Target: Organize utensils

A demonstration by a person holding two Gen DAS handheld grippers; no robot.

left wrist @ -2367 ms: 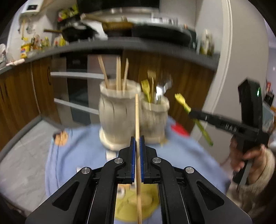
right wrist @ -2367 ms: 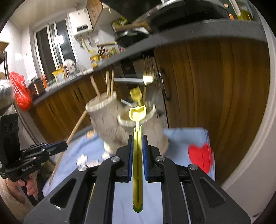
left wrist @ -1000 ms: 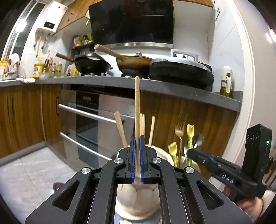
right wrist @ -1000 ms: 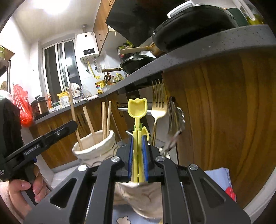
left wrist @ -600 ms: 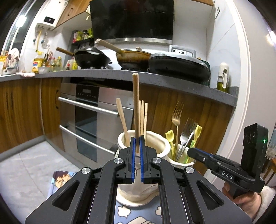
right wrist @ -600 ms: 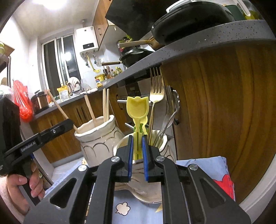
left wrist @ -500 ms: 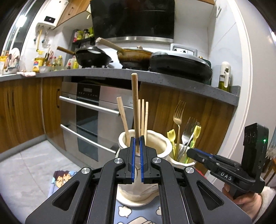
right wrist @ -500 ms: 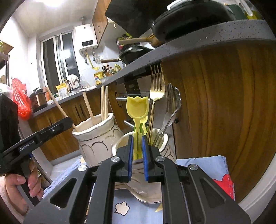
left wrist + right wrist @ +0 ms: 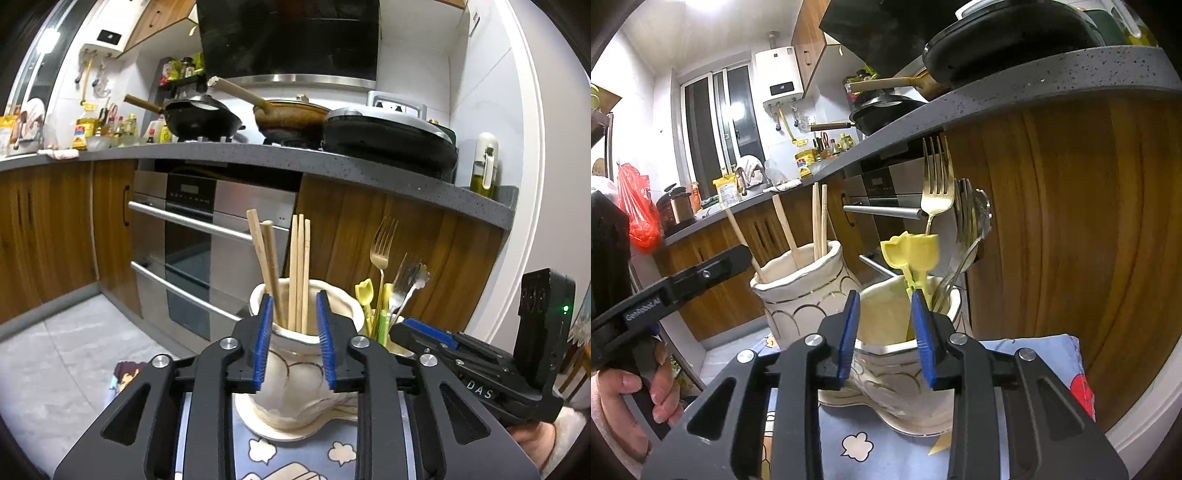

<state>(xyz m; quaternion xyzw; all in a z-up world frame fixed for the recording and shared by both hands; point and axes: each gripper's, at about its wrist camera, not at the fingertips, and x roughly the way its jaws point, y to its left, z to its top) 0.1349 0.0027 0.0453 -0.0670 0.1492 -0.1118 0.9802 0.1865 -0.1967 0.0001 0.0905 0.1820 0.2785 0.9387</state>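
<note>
Left gripper (image 9: 294, 334): fingers (image 9: 263, 339) stood wide apart, gripping nothing, flanking the rim of the chopstick vase (image 9: 295, 373). Wooden chopsticks (image 9: 298, 273) stood upright inside it.

Right gripper (image 9: 886, 334): fingers (image 9: 923, 338) likewise spread, empty, before the cutlery vase (image 9: 886, 321). Yellow spoons (image 9: 910, 253) sat in that vase beside gold fork (image 9: 936, 184). Both vases rested on the blue cloth (image 9: 1052, 350).

wood cabinets (image 9: 48, 229), grey counter (image 9: 258, 157), steel oven (image 9: 192, 240), tiled floor (image 9: 55, 354)
</note>
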